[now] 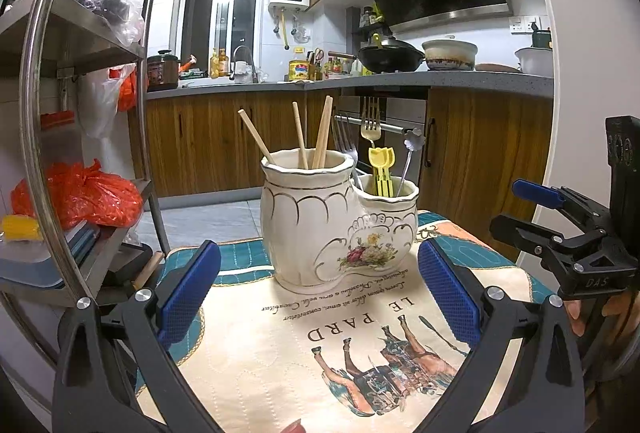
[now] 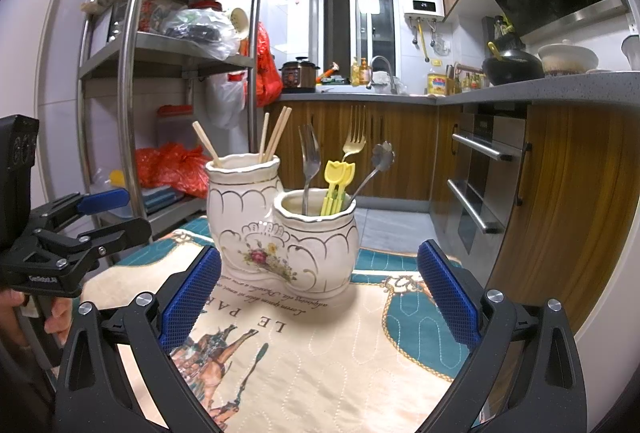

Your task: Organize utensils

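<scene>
The cream ceramic double-pot utensil holder (image 1: 336, 221) stands on the printed cloth (image 1: 320, 373) straight ahead of both the left gripper (image 1: 318, 293) and right gripper (image 2: 318, 293), both wide open and empty; utensil handles stand upright.

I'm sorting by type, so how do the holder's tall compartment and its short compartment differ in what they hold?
The tall compartment holds only wooden chopsticks, leaning at spread angles; the short compartment holds forks, yellow plastic picks and a flower-ended metal utensil. The tall compartment's rim sits higher than the short compartment's. Both are cream ceramic with gold trim, joined as one piece on the printed mat.
</scene>
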The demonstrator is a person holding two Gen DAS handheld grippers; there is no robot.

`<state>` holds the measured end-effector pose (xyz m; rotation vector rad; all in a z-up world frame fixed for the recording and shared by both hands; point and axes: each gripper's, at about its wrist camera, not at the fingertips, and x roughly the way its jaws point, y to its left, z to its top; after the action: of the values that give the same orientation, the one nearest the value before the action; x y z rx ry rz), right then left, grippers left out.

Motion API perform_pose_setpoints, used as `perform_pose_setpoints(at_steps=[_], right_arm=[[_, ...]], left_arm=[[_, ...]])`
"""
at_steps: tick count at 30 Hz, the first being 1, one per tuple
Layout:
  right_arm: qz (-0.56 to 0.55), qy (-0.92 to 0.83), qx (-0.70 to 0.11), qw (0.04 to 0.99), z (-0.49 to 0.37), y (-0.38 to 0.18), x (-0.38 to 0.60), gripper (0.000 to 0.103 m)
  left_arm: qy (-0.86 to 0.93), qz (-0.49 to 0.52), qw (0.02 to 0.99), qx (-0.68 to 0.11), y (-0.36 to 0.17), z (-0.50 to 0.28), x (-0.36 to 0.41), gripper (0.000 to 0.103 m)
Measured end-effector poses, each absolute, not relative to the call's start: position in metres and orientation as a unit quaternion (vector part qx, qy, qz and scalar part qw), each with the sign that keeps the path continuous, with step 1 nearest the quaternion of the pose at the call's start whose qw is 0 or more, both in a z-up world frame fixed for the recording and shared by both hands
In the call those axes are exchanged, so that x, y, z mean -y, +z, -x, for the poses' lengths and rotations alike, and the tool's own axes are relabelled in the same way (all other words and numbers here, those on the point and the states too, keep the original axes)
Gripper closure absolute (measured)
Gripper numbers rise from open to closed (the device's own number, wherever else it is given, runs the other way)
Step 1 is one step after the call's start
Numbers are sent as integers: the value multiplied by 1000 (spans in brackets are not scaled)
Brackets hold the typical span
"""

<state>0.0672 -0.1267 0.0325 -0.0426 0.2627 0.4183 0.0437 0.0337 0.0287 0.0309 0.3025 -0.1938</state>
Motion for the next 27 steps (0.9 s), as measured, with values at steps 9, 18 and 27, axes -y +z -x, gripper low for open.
perform_pose_setpoints(at_steps=[9, 18, 27], right_arm=[[21, 207, -130, 969, -67, 32, 127, 5], [21, 207, -130, 969, -68, 32, 127, 5], [21, 198, -127, 972, -66, 32, 128, 5]], left_arm=[[-96, -15, 984, -150, 29, -44, -34, 6], [-92, -12, 984, -151, 28, -44, -34, 6], [-90, -11, 984, -151, 28, -45, -34, 6]])
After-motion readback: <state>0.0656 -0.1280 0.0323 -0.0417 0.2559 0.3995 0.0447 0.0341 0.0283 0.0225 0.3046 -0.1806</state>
